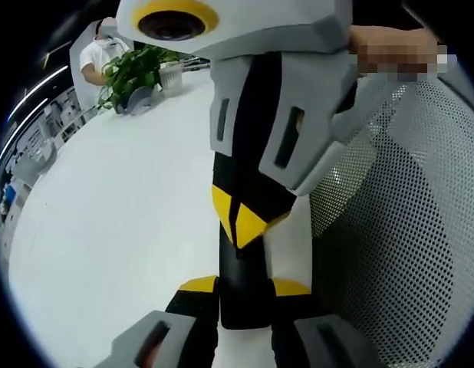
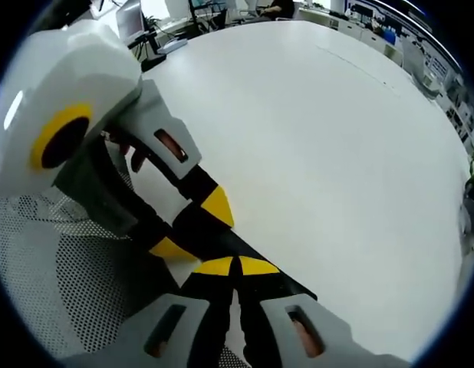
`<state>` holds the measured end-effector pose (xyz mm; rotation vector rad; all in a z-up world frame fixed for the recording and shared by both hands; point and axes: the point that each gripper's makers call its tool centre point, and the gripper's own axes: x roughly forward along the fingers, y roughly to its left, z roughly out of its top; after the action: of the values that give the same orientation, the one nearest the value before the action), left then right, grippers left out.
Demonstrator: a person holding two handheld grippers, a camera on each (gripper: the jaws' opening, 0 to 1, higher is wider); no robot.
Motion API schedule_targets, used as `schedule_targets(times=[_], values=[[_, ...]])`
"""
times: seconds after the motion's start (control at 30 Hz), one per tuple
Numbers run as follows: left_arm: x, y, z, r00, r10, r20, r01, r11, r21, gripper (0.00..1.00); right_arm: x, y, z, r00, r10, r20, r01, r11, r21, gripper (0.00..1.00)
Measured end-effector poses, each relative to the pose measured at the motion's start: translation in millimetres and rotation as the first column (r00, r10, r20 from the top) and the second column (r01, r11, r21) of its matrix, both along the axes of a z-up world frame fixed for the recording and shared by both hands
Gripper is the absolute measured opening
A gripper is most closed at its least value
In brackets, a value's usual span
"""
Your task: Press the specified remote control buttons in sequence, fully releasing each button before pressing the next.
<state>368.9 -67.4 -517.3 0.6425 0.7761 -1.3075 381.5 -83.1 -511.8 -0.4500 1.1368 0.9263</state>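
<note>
Left gripper view: left gripper (image 1: pixel 245 322) is pinched on the black remote control (image 1: pixel 245 291); right gripper (image 1: pixel 248 226), pressed together, touches it, a button press judged underway; release is required next

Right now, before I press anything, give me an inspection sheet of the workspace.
Surface: white table, bare where seen.
Job's things: black bar, possibly the remote; buttons not visible.
Clutter: potted plant at far edge.
Grippers: left hand-held gripper shut on the black bar; right hand-held gripper shut, tips at the bar.
Cables: nothing seen.
Surroundings: mesh chair close by; person behind the plant.
</note>
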Motion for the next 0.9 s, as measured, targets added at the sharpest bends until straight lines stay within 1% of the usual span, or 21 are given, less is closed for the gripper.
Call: schedule_targets(times=[0.17, 0.37, 0.63, 0.7, 0.9], values=[[-0.1, 0, 0.3, 1.000, -0.006, 0.003, 0.006, 1.000, -0.001, 0.25, -4, 6, 1.1, 1.000, 0.012, -0.010, -0.012, 1.000, 0.018, 0.00], [0.7, 0, -0.6, 1.000, -0.008, 0.004, 0.008, 1.000, 0.001, 0.25, -5, 10, 1.4, 1.000, 0.029, 0.005, -0.029, 0.999, 0.018, 0.00], [0.6, -1, -0.5, 1.000, -0.015, 0.006, 0.015, 1.000, 0.004, 0.25, -4, 10, 1.4, 1.000, 0.018, -0.002, -0.018, 1.000, 0.024, 0.00], [0.8, -1, -0.8, 1.000, -0.015, 0.006, 0.015, 1.000, 0.005, 0.25, -4, 10, 0.9, 1.000, -0.005, -0.015, 0.005, 1.000, 0.022, 0.00], [1.3, -1, -1.0, 1.000, -0.017, 0.007, 0.017, 1.000, 0.008, 0.25, -4, 9, 1.2, 1.000, -0.009, -0.022, 0.009, 1.000, 0.023, 0.00]])
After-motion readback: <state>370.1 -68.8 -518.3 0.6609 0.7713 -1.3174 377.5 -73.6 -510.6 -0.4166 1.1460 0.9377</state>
